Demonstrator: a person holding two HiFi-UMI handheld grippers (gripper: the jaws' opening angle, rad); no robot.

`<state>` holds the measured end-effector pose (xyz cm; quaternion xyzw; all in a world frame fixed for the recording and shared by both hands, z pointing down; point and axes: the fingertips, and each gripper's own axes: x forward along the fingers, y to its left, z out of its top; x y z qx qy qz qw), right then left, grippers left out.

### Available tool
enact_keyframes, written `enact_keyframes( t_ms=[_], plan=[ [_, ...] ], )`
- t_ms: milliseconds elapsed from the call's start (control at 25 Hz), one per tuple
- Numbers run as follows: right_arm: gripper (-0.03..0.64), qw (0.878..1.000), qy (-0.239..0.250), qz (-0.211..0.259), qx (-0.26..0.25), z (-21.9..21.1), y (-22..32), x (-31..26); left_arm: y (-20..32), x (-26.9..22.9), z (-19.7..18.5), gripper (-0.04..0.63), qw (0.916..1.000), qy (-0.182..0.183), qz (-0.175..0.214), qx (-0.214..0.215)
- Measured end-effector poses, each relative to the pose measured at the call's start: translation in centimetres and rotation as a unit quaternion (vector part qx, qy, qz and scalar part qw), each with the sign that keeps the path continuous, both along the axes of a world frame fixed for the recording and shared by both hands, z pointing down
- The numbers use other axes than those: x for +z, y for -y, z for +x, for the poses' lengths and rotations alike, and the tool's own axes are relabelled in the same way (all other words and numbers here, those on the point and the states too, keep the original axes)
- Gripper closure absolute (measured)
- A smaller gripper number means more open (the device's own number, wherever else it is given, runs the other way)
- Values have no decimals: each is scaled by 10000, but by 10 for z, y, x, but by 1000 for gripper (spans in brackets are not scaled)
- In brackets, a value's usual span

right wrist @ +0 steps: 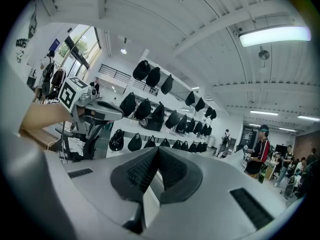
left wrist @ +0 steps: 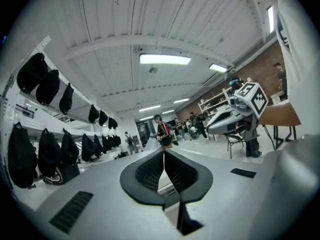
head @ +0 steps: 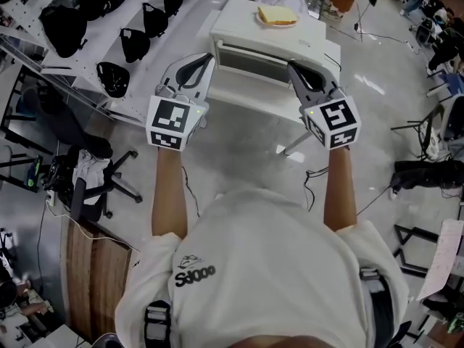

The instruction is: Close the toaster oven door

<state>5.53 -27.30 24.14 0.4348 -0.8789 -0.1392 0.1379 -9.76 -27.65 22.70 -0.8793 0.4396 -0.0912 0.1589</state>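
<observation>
A white toaster oven (head: 270, 40) stands on a small white table (head: 246, 93) ahead of me. A plate with a slice of bread (head: 277, 15) rests on its top. Its front shows a dark strip; I cannot tell how the door stands. My left gripper (head: 206, 62) is at the oven's front left corner and my right gripper (head: 293, 67) is at its front right. Both point forward, shut and holding nothing. In the left gripper view the pads (left wrist: 163, 151) meet, and the right gripper (left wrist: 235, 116) shows beside them. In the right gripper view the pads (right wrist: 158, 149) also meet.
Shelves with black bags (head: 130, 42) run along the left. An office chair (head: 94, 172) and a wooden desk (head: 94, 274) stand at my lower left. Cables lie on the floor at right (head: 377, 194). A person (right wrist: 257, 154) stands far off in the room.
</observation>
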Motion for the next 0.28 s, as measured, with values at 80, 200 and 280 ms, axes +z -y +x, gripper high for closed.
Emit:
enact_keyframes(
  t_ms=[80,200,280],
  plan=[
    [607,10000,-2,-14,20,1,1,1,2,2,0,574,10000,-2,-30,-24],
    [607,10000,-3,-18,31,4,2,3,2,3,3,574,10000,-14,-50,-7],
    [607,10000,-3,-15,31,5,3,4,3,5,5,574,10000,16,-44,6]
  ],
)
